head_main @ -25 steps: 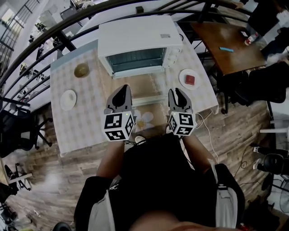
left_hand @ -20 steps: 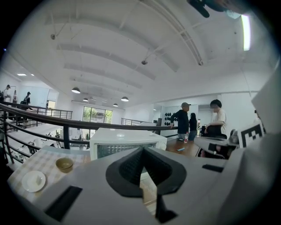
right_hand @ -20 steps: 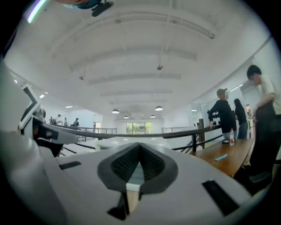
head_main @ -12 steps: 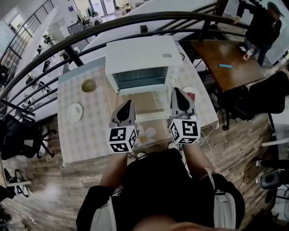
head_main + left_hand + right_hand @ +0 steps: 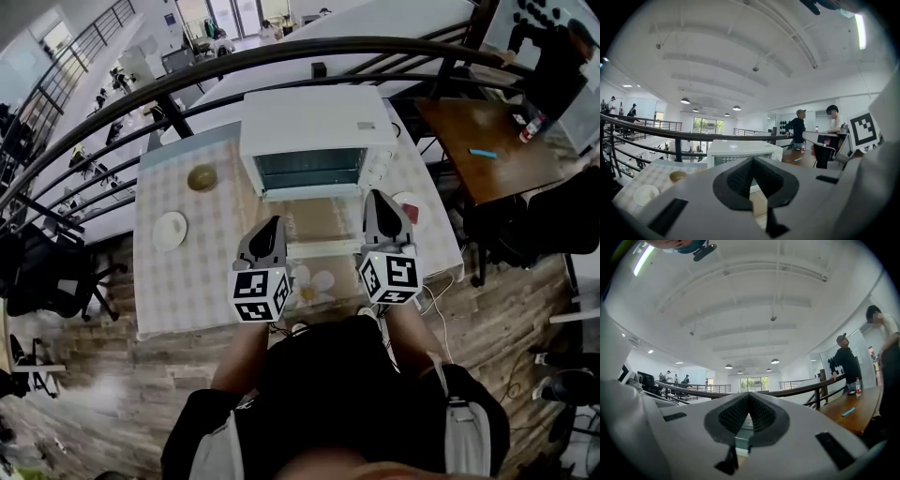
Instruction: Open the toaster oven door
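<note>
The white toaster oven (image 5: 317, 122) stands at the far side of the checked table (image 5: 192, 272). Its glass door (image 5: 311, 171) is closed and faces me. My left gripper (image 5: 273, 225) hovers over the table a short way in front of the oven's left part, jaws shut and empty. My right gripper (image 5: 378, 197) is level with the oven's right front corner, also shut with nothing in it. In the left gripper view the oven (image 5: 740, 149) shows just beyond the shut left gripper (image 5: 753, 159). The right gripper (image 5: 749, 394) points over the oven toward the railing.
On the table are a small bowl (image 5: 201, 177), a white plate (image 5: 170, 230), a plate with a red piece (image 5: 411, 208) and a flower-patterned plate (image 5: 311, 279). A dark railing (image 5: 281, 52) runs behind the table. A brown desk (image 5: 492, 141) with people stands at the right.
Both grippers have come up toward the camera and nearer the oven, the right one more. The right gripper's jaws have closed. The oven door has not moved.
</note>
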Demonstrator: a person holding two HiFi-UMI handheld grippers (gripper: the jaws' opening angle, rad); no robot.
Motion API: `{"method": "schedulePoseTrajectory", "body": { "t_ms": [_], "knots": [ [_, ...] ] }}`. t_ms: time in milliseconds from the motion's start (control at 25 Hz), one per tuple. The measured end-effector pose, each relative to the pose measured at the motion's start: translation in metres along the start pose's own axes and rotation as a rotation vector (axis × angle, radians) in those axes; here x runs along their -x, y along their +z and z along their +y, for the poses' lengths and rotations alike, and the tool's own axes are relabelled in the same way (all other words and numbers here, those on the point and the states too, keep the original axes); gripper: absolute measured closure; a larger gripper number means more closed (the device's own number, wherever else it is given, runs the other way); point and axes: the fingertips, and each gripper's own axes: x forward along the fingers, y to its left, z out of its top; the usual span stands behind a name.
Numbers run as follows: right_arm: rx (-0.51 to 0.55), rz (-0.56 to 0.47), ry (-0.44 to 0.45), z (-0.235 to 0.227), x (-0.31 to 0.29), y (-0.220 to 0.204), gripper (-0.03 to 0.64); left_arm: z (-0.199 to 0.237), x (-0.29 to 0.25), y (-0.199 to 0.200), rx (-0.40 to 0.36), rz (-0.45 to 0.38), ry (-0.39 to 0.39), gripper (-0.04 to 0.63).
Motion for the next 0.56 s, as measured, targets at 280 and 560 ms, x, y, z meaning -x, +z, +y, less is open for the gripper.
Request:
{"method": "schedulePoseTrajectory", "body": {
  "t_ms": [280,560],
  "knots": [
    [-0.011,0.003,-0.009,0.002,-0.003,-0.005,0.615,0.008,0.005,0.005,-0.006,-0.009,0.016,0.583],
    [-0.033,0.021,0.011,0.0,-0.005,-0.014,0.615,0.004,0.001,0.001,-0.007,-0.011,0.021,0.583]
  ]
}}
